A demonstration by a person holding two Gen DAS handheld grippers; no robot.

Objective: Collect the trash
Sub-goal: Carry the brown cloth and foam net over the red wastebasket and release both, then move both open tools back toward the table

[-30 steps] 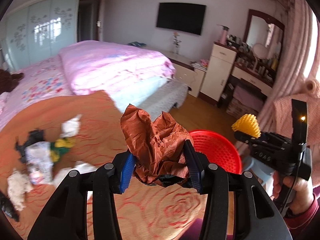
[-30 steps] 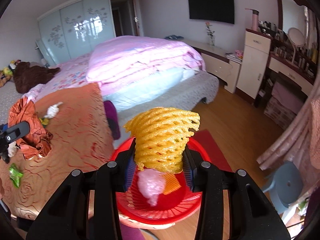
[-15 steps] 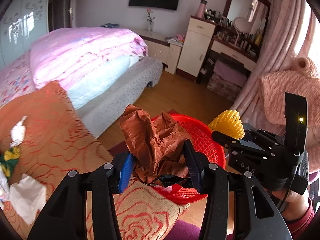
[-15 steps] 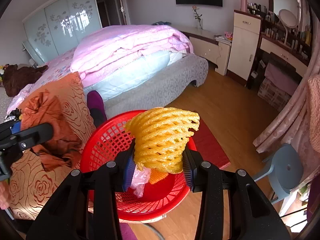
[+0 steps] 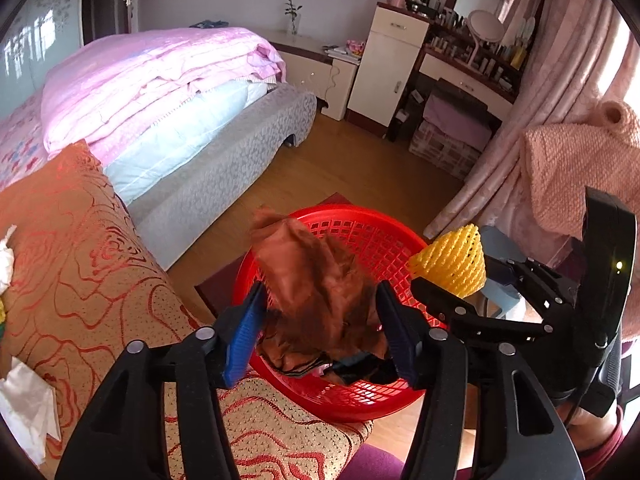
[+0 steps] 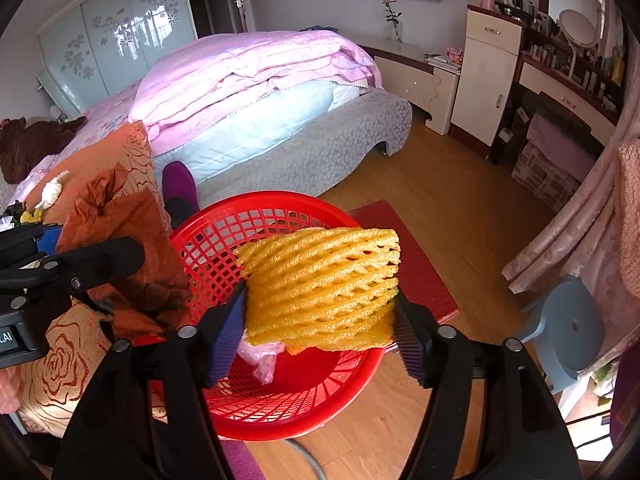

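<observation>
Red basket (image 6: 256, 216) at the edge of the patterned cover (image 5: 80, 248), with pink and orange scraps already inside — drop-off step in hand. Over it: brown paper wad (image 5: 316, 292) between the widened fingers of the left gripper (image 5: 320, 330), seemingly slipping free; yellow foam net (image 6: 320, 288) spanning the spread fingers of the right gripper (image 6: 320, 328), barely gripped. Next: spread fully, confirm both pieces land inside the rim — then withdraw.
</observation>
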